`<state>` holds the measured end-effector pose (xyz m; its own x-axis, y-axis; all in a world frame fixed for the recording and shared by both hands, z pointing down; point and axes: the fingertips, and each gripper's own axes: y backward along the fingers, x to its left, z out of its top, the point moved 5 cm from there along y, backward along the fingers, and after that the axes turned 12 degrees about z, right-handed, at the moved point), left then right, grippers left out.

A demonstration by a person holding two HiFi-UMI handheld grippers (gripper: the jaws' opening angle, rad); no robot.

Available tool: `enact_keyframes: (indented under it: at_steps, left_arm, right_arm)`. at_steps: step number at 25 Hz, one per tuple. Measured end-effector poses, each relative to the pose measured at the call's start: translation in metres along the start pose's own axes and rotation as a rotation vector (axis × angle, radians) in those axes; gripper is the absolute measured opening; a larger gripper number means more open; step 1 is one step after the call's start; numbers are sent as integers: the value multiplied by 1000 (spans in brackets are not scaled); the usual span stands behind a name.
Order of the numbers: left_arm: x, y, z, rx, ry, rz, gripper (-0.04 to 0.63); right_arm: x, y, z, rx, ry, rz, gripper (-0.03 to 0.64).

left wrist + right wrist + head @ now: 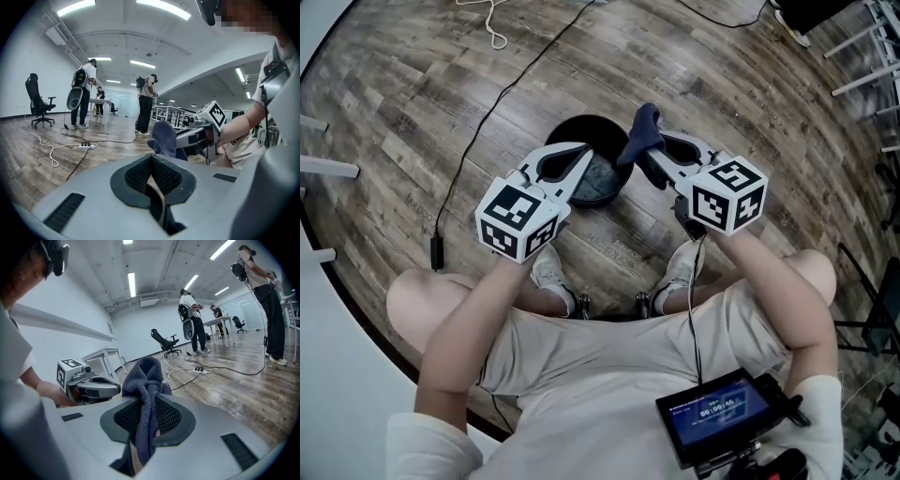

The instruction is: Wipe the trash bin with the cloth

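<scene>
Person's right gripper (649,161) pinches dark blue knitted cloth (642,129); left gripper (584,151) closed, empty — best pressed flat against round black trash bin (572,125).

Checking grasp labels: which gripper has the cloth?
The right gripper: the dark blue-grey cloth is pinched between its jaws. The left gripper is shut on nothing.

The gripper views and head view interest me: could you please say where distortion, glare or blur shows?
Head view: fisheye bends the floor into curves; trash bin is sharp. Left gripper view: ceiling lights glare white, corners go black. Right gripper view: cloth is sharp, edges warped.
</scene>
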<state>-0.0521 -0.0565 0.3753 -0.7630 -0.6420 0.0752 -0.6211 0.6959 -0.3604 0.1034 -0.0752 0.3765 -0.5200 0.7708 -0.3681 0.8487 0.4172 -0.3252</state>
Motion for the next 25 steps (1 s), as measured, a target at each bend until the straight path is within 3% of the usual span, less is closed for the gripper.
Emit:
enact_keyframes:
  at_steps: [11,25]
  left_arm:
    - [-7,-8,-8,47,-12,-29,11]
    - [-9,-11,-22,85,-17,-27,11]
  right_arm:
    - [-1,0,-13,18,-133,23,61]
    - [2,-3,-30,69,-191,40,61]
